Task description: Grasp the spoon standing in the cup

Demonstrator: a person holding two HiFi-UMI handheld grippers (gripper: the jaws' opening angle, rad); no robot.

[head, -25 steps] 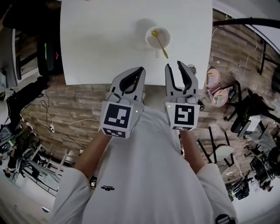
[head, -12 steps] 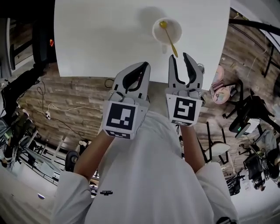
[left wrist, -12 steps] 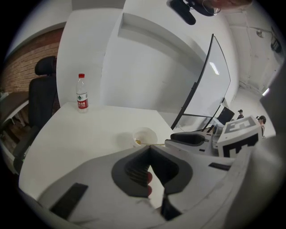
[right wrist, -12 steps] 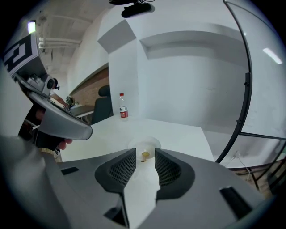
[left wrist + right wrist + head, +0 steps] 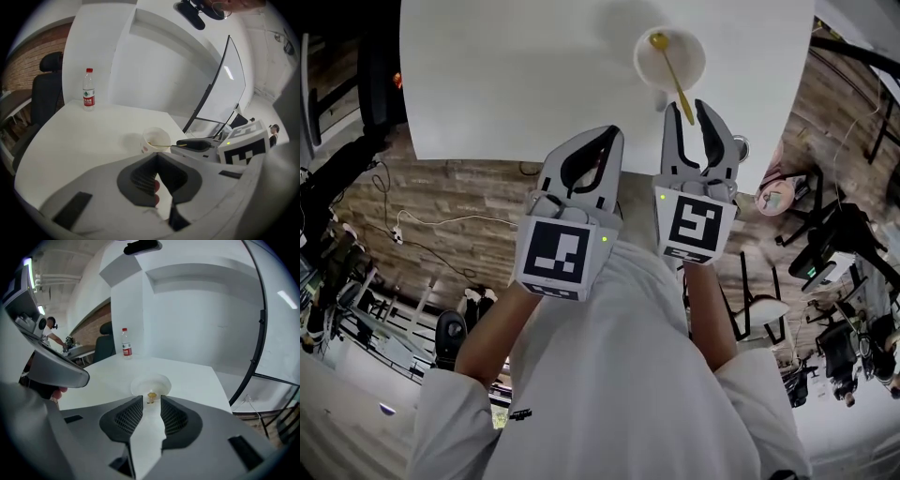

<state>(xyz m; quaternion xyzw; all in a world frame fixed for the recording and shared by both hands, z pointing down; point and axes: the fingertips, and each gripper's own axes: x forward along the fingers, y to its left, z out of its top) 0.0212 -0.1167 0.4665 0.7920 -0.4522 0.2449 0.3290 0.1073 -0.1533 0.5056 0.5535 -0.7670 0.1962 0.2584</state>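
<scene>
A white cup (image 5: 645,70) stands near the front edge of the white table (image 5: 516,75). A golden spoon (image 5: 673,75) leans in it, its handle pointing out over the rim toward me. My right gripper (image 5: 691,108) is open, and the tip of the handle lies between its fingertips. In the right gripper view, the cup (image 5: 151,384) sits just beyond the right gripper (image 5: 151,399), with the spoon (image 5: 151,396) in the narrow gap. My left gripper (image 5: 611,136) is shut on nothing, left of the cup and at the table edge. The left gripper view has the cup (image 5: 156,139) ahead to the right.
A water bottle (image 5: 88,95) stands at the table's far side, with a black chair (image 5: 47,89) behind it. A black curved stand pole (image 5: 260,333) rises right of the table. Cables and clutter lie on the brick-patterned floor (image 5: 441,216) beside the table.
Both grippers have moved forward toward the cup. The right gripper's open jaws now flank the end of the spoon handle, which was ahead of them before.
</scene>
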